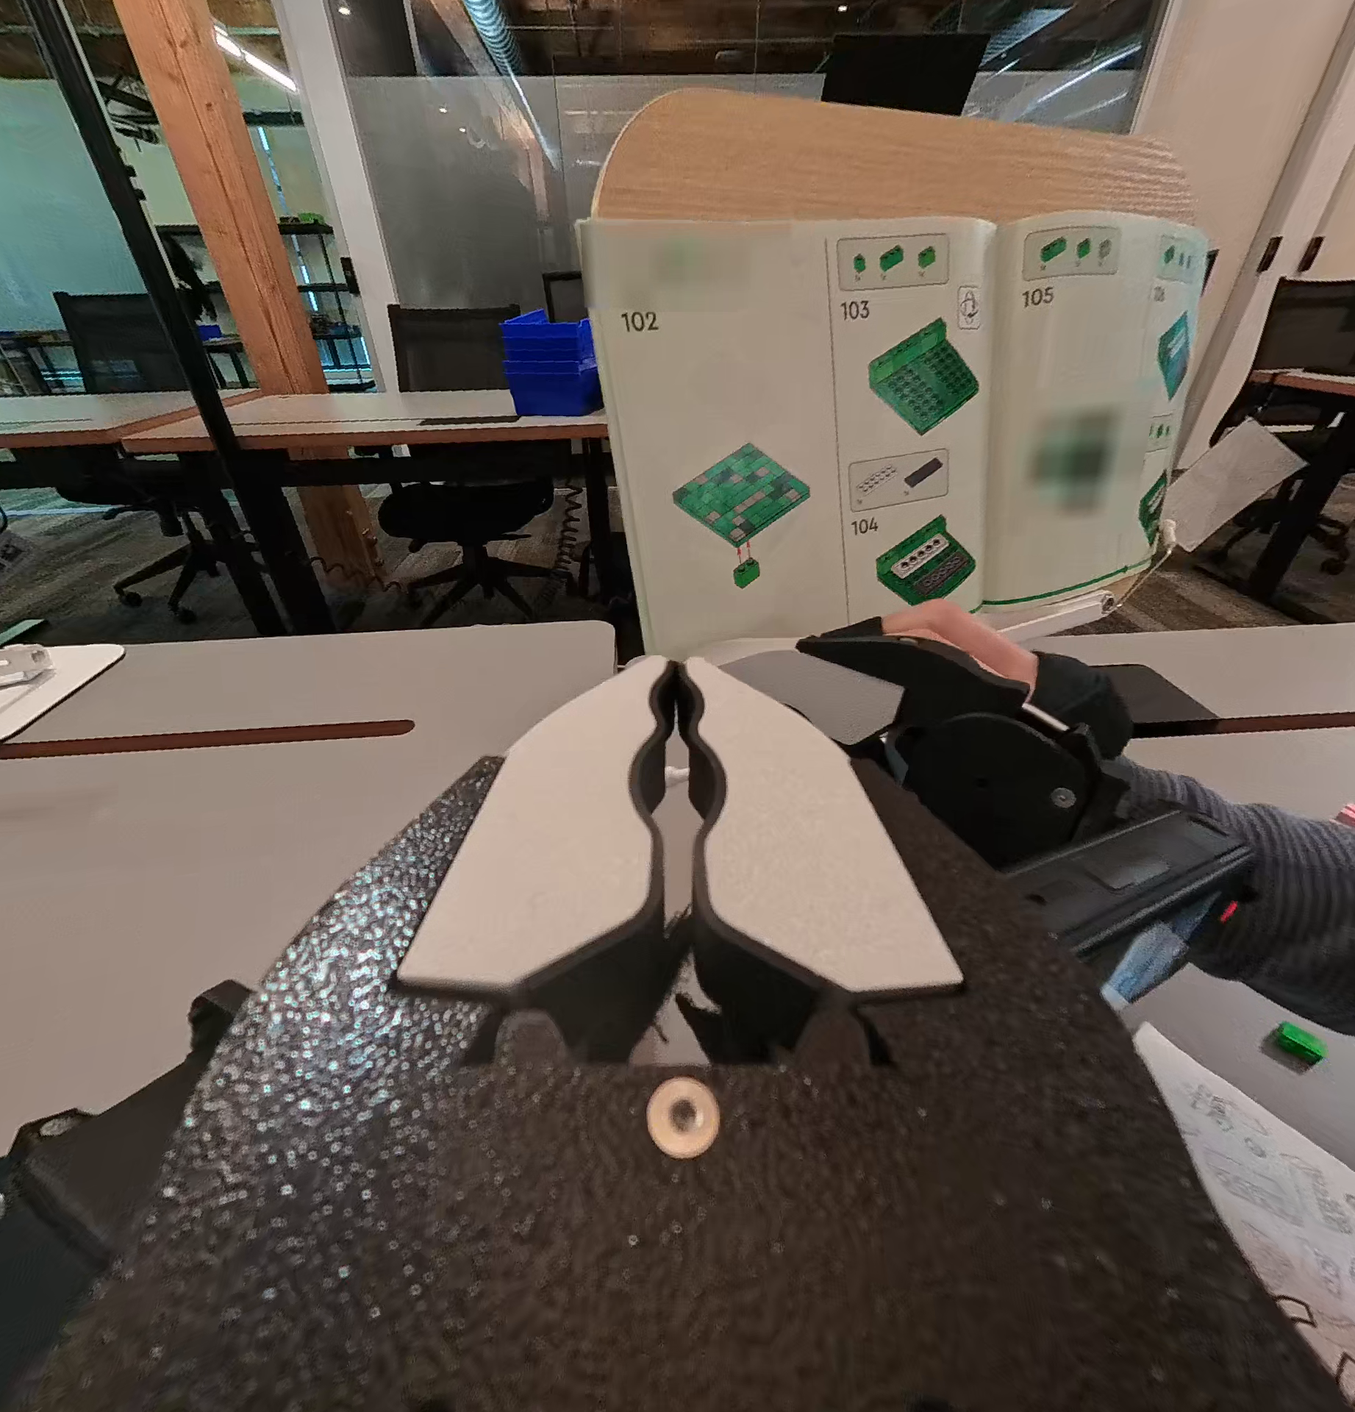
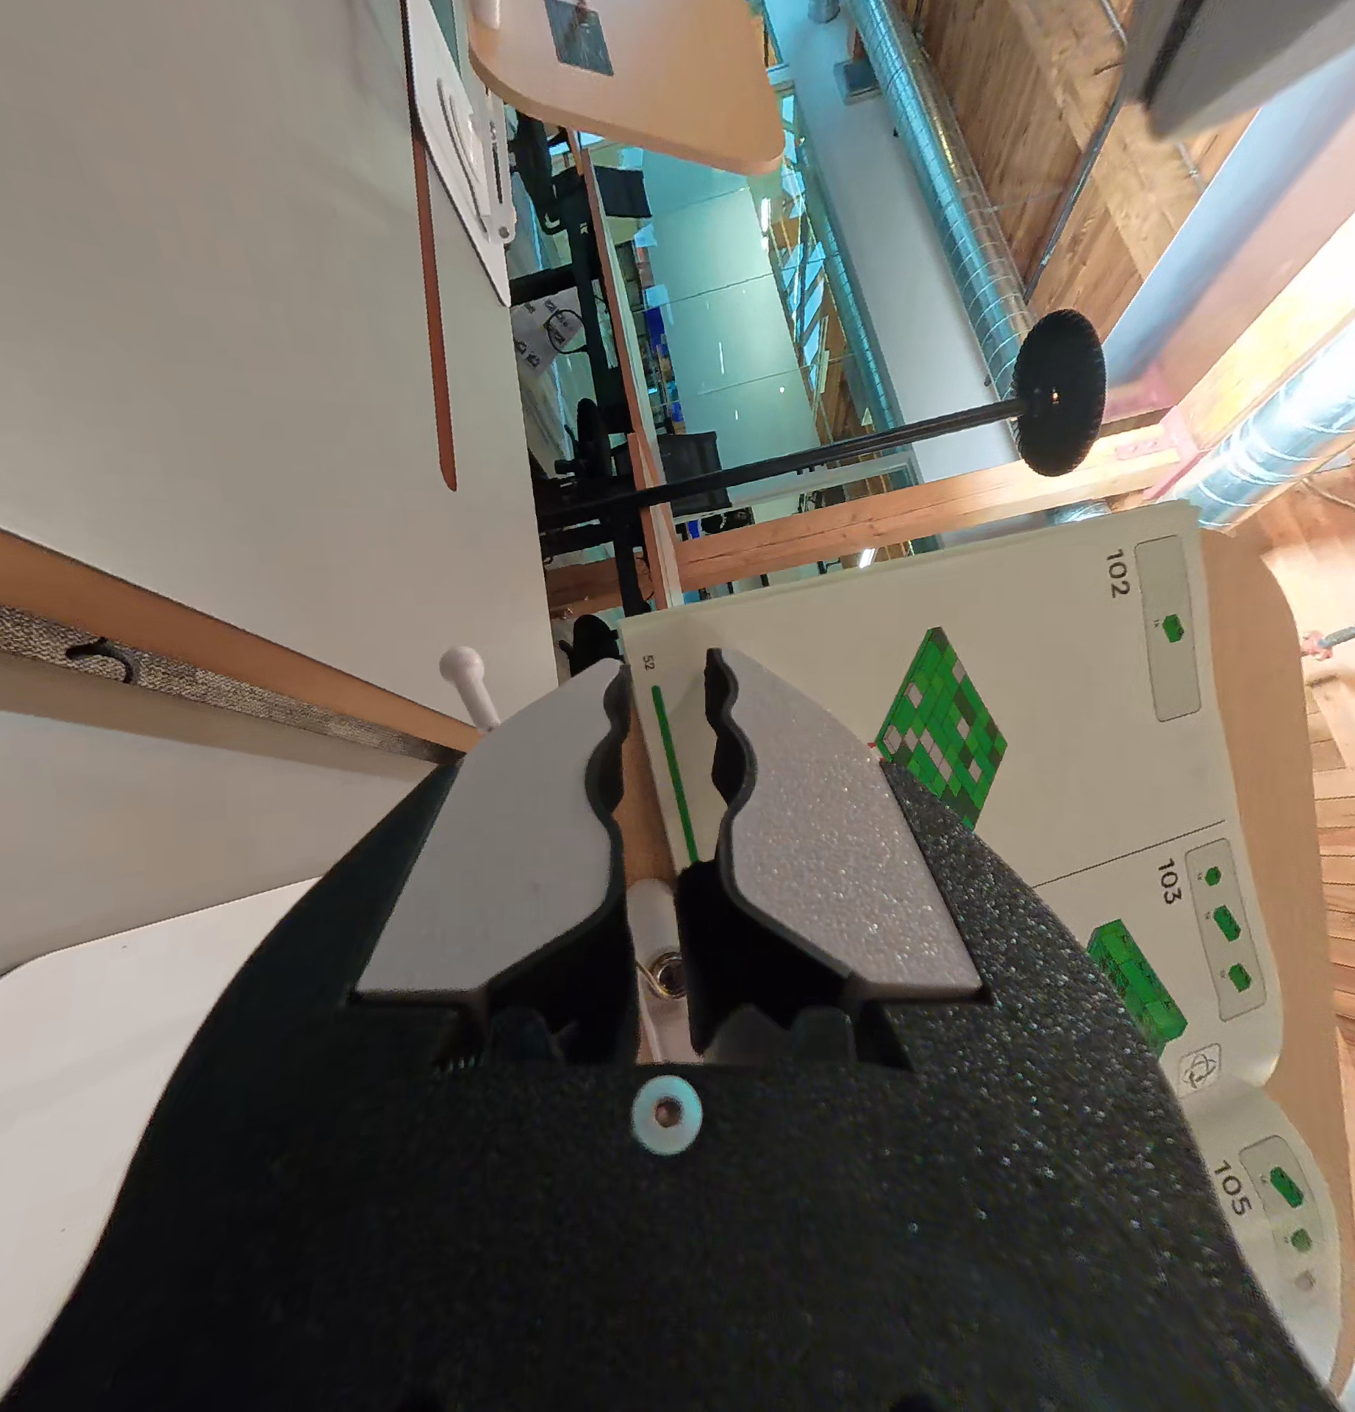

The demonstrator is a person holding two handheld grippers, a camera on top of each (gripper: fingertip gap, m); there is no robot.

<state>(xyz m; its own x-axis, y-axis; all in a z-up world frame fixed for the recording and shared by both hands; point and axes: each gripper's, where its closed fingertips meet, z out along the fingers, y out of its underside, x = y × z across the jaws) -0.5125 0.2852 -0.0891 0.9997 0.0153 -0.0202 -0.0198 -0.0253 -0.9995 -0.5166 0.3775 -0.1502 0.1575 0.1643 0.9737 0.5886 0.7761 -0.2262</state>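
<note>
My left gripper [image 1: 675, 672] is shut and empty, held above the grey table [image 1: 277, 802] and pointing at an open instruction booklet [image 1: 735, 420] on a wooden stand [image 1: 850, 160]. My right gripper [image 2: 666, 672] is turned on its side at the booklet's [image 2: 1041, 764] bottom edge. Its jaws stand partly open around that edge and a white page-holder arm [image 2: 651, 913]; I cannot tell if they touch it. It also shows in the left wrist view [image 1: 964, 726], held by a gloved hand [image 1: 957, 634].
A small green brick [image 1: 1300, 1043] lies on the table at the right, beside a printed sheet [image 1: 1270, 1184]. A white board [image 1: 40, 688] lies at the far left. Blue bins [image 1: 552, 367], desks and office chairs stand behind. Across from one pair of fingers to the other is roughly 11 cm. My right tips are roughly 35 cm from the small green brick [image 1: 1300, 1043].
</note>
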